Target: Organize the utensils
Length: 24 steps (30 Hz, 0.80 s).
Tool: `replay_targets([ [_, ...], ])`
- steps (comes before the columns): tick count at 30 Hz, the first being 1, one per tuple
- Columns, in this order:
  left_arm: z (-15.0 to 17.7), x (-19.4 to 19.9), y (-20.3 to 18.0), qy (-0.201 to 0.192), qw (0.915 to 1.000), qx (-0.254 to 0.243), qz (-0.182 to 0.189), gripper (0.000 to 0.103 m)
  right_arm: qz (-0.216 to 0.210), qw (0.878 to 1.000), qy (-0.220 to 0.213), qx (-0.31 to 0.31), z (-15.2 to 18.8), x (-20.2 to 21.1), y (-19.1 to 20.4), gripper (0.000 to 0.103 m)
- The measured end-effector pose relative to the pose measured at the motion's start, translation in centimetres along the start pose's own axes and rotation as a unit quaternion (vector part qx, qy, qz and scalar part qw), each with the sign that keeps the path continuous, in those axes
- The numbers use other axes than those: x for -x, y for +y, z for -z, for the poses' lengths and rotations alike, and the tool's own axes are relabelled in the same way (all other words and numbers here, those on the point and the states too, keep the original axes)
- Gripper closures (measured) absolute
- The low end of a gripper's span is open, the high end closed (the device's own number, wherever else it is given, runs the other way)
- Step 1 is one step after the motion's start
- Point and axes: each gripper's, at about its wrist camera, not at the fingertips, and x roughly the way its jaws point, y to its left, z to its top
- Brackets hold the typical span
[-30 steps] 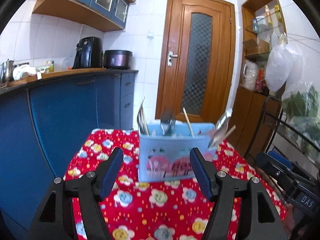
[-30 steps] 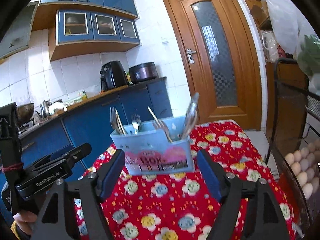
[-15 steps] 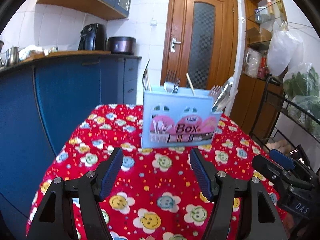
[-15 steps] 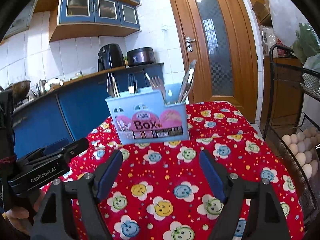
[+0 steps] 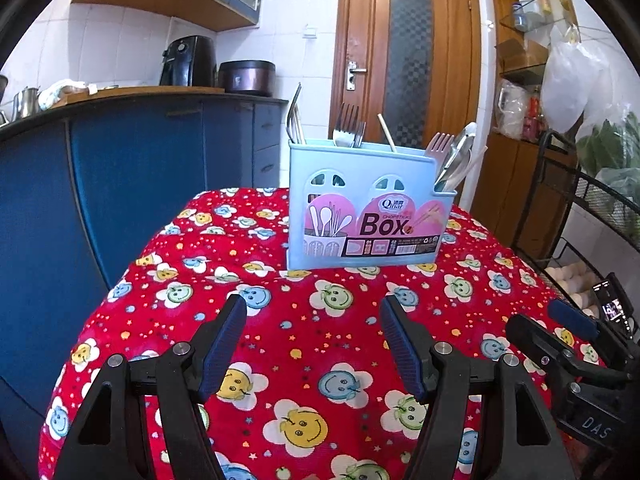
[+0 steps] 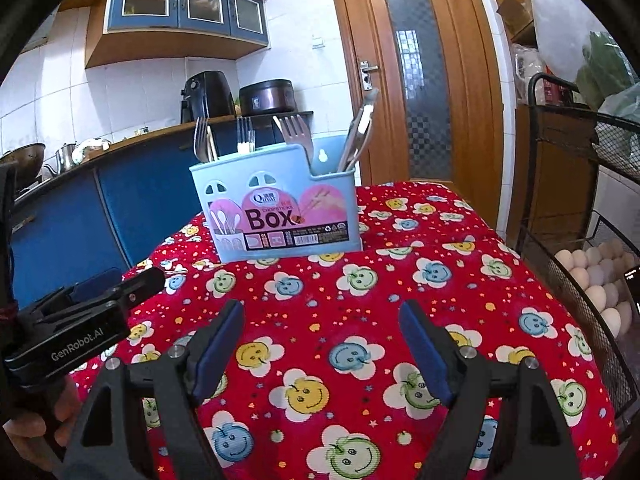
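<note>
While the left gripper (image 5: 312,340) hangs over the red flowered tablecloth (image 5: 280,320) with its jaws wide apart and nothing between them, the blue utensil box (image 5: 366,212) stands ahead at the far side of the table, holding forks (image 5: 348,128), a chopstick (image 5: 387,133) and spoons (image 5: 456,160). Nothing lies between. Blue cabinets (image 5: 140,180) stand left, a wooden door (image 5: 408,64) behind.

From the right wrist, the right gripper (image 6: 322,336) is likewise spread and empty, the box (image 6: 276,208) ahead. A wire basket (image 6: 560,276) of eggs (image 6: 596,280) borders the table's right.
</note>
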Motion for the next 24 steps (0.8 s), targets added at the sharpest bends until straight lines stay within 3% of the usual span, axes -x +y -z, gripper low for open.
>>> replay_targets([
  [24,-0.04,-0.04,-0.12,0.001,1.0,0.003,-0.005,0.033,0.0,1.0,0.007,-0.007,0.09,-0.27,-0.36,0.021],
])
